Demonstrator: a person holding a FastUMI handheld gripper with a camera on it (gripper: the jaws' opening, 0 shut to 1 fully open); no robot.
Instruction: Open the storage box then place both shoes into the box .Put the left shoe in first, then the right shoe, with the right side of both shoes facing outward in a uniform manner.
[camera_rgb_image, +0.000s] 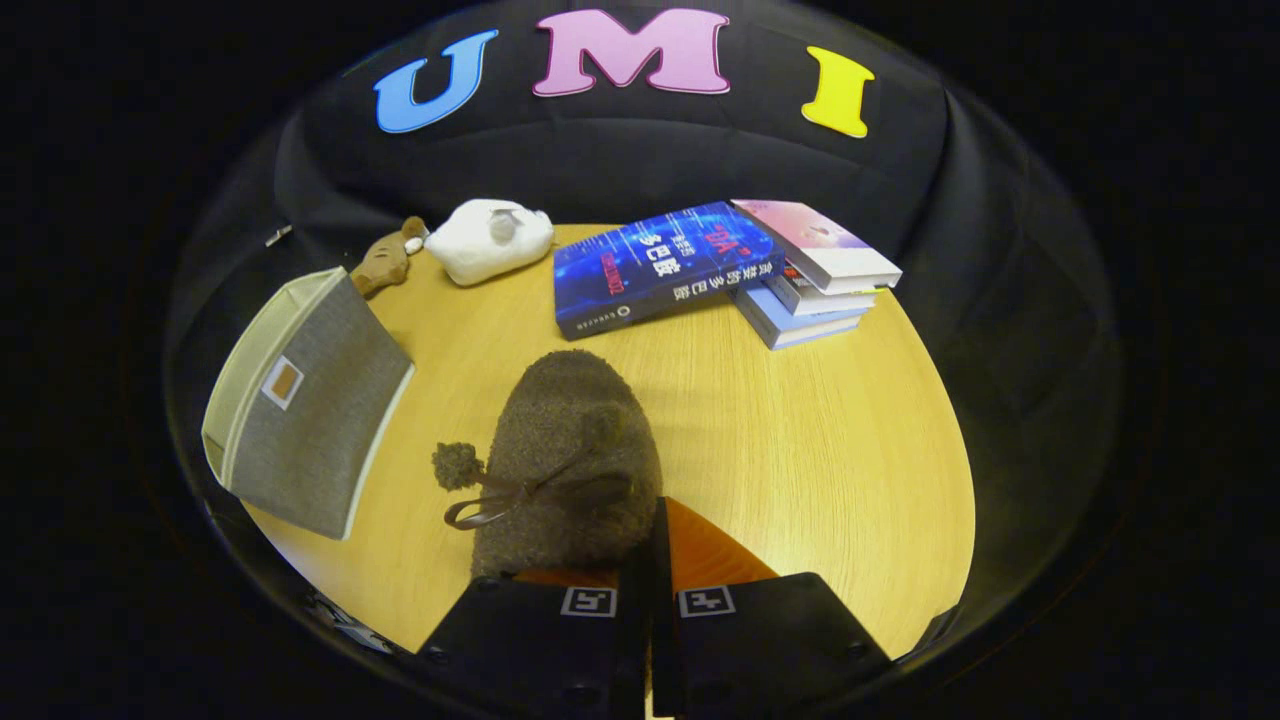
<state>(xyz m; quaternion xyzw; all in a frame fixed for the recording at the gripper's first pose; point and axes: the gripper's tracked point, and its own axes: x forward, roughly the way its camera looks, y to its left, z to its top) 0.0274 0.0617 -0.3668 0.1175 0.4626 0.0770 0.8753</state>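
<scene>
A brown fuzzy shoe (570, 440) with a bow and a pompom on top points away from me, its toe toward the books. My gripper (650, 560) is shut on the shoe's rear edge, with the fingers almost together. The shoe casts a shadow on the wooden table (820, 450) and looks slightly lifted. To the left of the shoe stands the grey fabric storage box (310, 420) with a cream rim and a small label patch, tilted at the table's left edge. I cannot tell whether its lid is open.
Beyond the shoe lies a blue book (660, 265), leaning on a short stack of books (820, 280). A white plush toy (490, 238) and a small brown plush toy (385, 260) sit at the back left, behind the box. Bare tabletop lies to the right of the fingers.
</scene>
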